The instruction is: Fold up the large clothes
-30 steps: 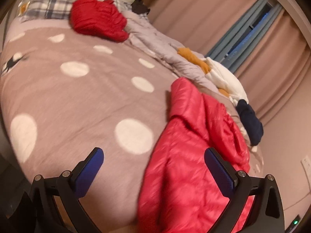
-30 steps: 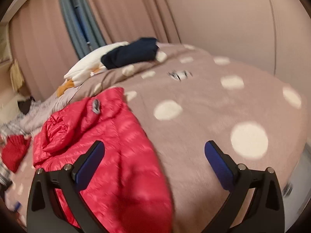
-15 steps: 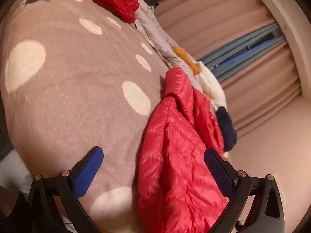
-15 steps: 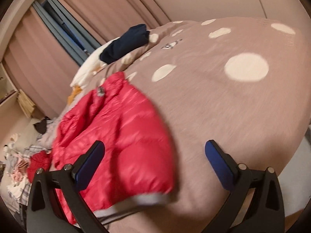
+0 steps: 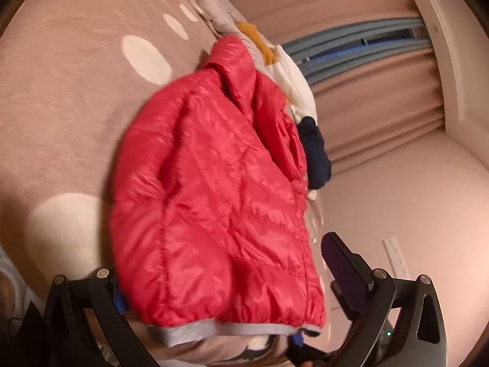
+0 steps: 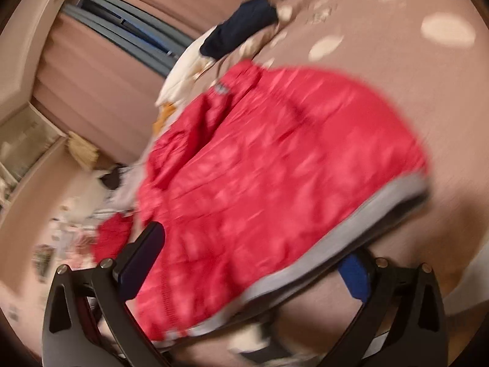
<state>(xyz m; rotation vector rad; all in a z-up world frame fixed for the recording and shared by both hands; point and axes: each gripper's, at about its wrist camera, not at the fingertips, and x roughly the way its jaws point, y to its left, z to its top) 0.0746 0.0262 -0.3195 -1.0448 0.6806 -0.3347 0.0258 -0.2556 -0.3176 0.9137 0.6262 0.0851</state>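
A red quilted down jacket [image 5: 214, 189] with a grey hem band lies on the mauve polka-dot bedspread [image 5: 67, 98], collar away from me and hem at the bed's near edge. My left gripper [image 5: 226, 278] is open, its fingers straddling the hem, the left pad partly hidden under the jacket. In the right wrist view the jacket [image 6: 269, 165] is blurred; my right gripper [image 6: 250, 260] is open, with the hem between its fingers. Whether the pads touch the fabric I cannot tell.
White, mustard and navy clothes [image 5: 311, 143] lie piled along the bed's far side by the curtains [image 5: 366, 91]. A second red garment [image 6: 113, 238] and other laundry lie at the bed's head. A wall socket [image 5: 395, 257] shows at right.
Both grippers have tilted and come down close to the jacket's hem at the bed edge; the jacket now fills the space between each pair of fingers. Both stay open.
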